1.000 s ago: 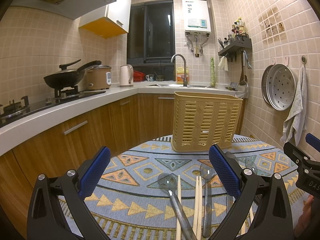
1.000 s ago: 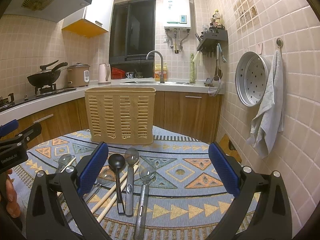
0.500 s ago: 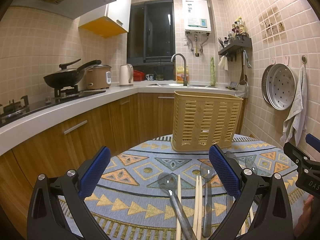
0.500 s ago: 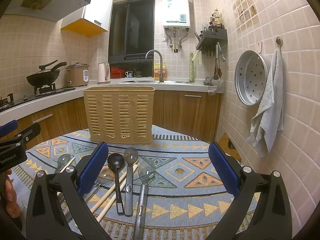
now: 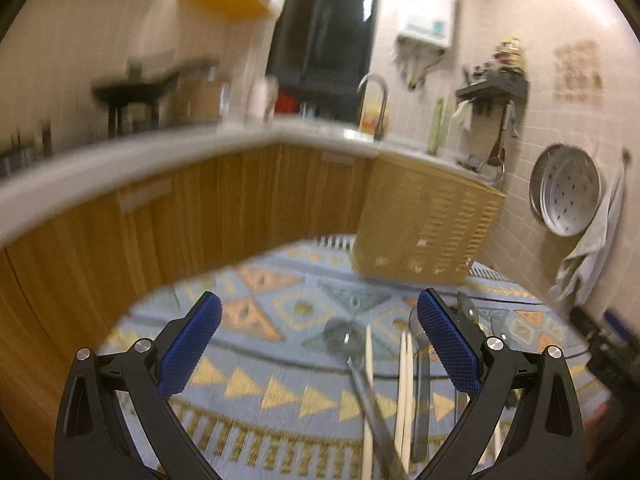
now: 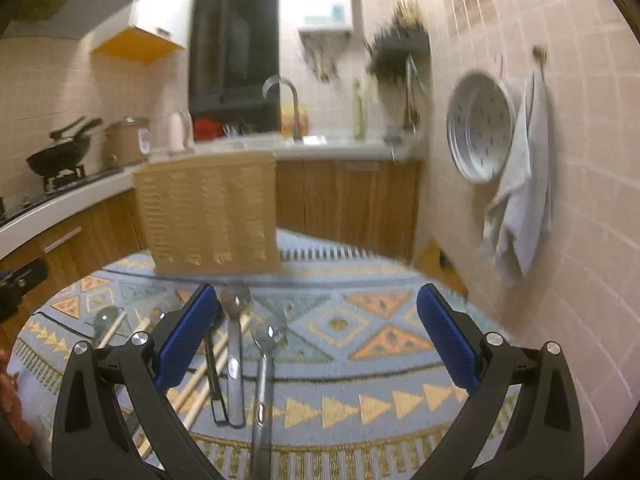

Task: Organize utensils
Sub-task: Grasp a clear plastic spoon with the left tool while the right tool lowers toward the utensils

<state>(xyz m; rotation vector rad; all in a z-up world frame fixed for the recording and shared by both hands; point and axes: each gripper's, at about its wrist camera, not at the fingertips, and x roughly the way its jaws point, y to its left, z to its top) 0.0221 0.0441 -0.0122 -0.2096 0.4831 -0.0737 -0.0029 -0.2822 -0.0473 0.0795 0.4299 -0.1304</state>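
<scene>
Several utensils lie on a round table with a patterned blue cloth (image 5: pixel 280 392): metal spoons (image 6: pixel 236 360), a metal ladle (image 5: pixel 344 336) and wooden chopsticks (image 5: pixel 404 392). A tan slotted utensil basket (image 5: pixel 428 232) stands upright at the table's far side; it also shows in the right wrist view (image 6: pixel 212 212). My left gripper (image 5: pixel 320 340) is open and empty, above the cloth just left of the utensils. My right gripper (image 6: pixel 316 332) is open and empty, over the cloth with the utensils near its left finger. Both views are blurred.
Wooden cabinets and a white counter (image 5: pixel 120 176) curve behind the table, with a sink faucet (image 6: pixel 288 100). A steamer tray (image 6: pixel 480 128) and a towel (image 6: pixel 520 192) hang on the tiled wall at the right. The other gripper shows at the right edge (image 5: pixel 608 344).
Both grippers have moved: the views are now motion-blurred and tilted. The left view has swung so the basket sits further right. Both grippers stay open and empty.
</scene>
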